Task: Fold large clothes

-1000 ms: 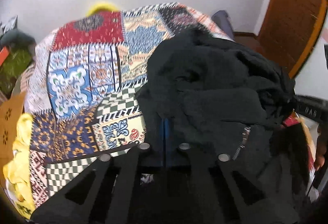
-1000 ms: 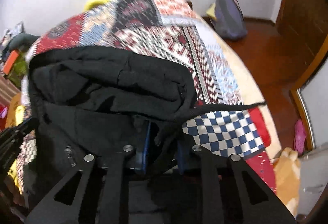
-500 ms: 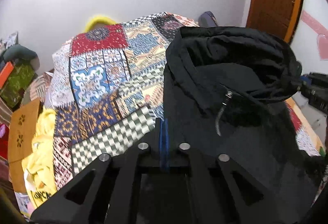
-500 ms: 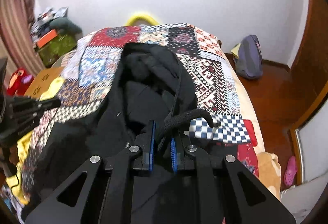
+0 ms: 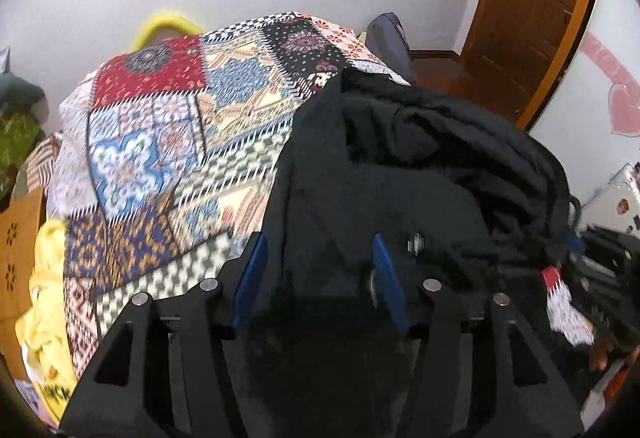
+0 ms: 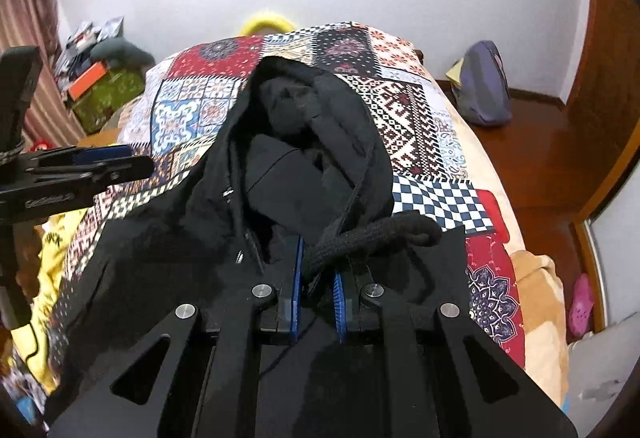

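The right gripper (image 6: pixel 316 280) was clamped on the black hoodie (image 6: pixel 304 157) at its collar and drawstring, while the left gripper (image 5: pixel 318 278) was opening its jaws, dark cloth between the blue pads (image 5: pixel 252 278) but not pressed. To lay the garment flat, the right grip should probably hold until the hood rests toward the bed's head edge. The patchwork bedspread (image 5: pixel 160 125) lay bare toward the left edge and head; the right edge, close by, dropped to the floor.
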{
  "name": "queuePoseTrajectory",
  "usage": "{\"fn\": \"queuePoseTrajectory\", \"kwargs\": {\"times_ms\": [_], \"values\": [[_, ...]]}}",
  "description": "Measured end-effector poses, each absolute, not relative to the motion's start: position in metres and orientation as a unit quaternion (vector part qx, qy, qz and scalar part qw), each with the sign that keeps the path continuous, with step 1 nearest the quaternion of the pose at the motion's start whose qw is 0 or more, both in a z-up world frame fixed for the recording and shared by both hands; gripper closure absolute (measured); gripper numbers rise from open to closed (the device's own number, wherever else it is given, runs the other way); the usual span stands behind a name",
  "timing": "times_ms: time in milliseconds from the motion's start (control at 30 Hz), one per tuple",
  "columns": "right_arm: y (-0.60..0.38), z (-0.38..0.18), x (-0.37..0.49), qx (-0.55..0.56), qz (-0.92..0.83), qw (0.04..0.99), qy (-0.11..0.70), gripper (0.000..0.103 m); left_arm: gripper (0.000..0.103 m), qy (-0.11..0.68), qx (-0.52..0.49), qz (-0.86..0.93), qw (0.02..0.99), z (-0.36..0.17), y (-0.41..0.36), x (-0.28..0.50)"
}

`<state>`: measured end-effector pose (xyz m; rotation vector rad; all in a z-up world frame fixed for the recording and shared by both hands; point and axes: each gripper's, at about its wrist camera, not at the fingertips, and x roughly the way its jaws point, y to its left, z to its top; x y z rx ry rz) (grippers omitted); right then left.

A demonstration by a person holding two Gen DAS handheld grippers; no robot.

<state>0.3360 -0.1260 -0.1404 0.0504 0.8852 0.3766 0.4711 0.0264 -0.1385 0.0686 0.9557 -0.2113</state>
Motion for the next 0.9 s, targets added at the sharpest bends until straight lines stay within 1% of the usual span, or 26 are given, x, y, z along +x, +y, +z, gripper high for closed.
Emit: {"fn": "queuePoseTrajectory", "kwargs": {"times_ms": [300, 433, 500, 533, 633, 767, 900], "values": [[-0.135, -0.152, 0.345, 0.022, 0.184, 0.884, 0.428, 0.091, 0.048, 0.472, 0.047, -0.07, 0.878, -0.164, 0.003, 0.567], [-0.14, -0.159, 0.351, 0.021, 0.18, 0.885, 0.43, 0.091, 0.048, 0.465, 0.066, -0.034, 0.882, -0.179, 0.003, 0.589], [-0.142, -0.162, 0.354, 0.027, 0.178, 0.884, 0.431, 0.091, 0.06, 0.466, 0.069, -0.034, 0.881, -0.186, 0.006, 0.595], [-0.144, -0.163, 0.355, 0.031, 0.177, 0.884, 0.431, 0.091, 0.074, 0.468, 0.068, -0.041, 0.88, -0.188, 0.007, 0.595], [-0.146, -0.165, 0.359, 0.046, 0.173, 0.883, 0.433, 0.091, 0.086, 0.449, 0.087, -0.04, 0.888, -0.183, 0.008, 0.582], [-0.148, -0.165, 0.361, 0.064, 0.168, 0.88, 0.441, 0.091, 0.09, 0.425, 0.102, -0.058, 0.898, -0.16, 0.017, 0.549], [-0.152, -0.159, 0.356, 0.083, 0.17, 0.876, 0.443, 0.091, 0.091, 0.417, 0.102, -0.085, 0.899, -0.137, 0.026, 0.507]]}}
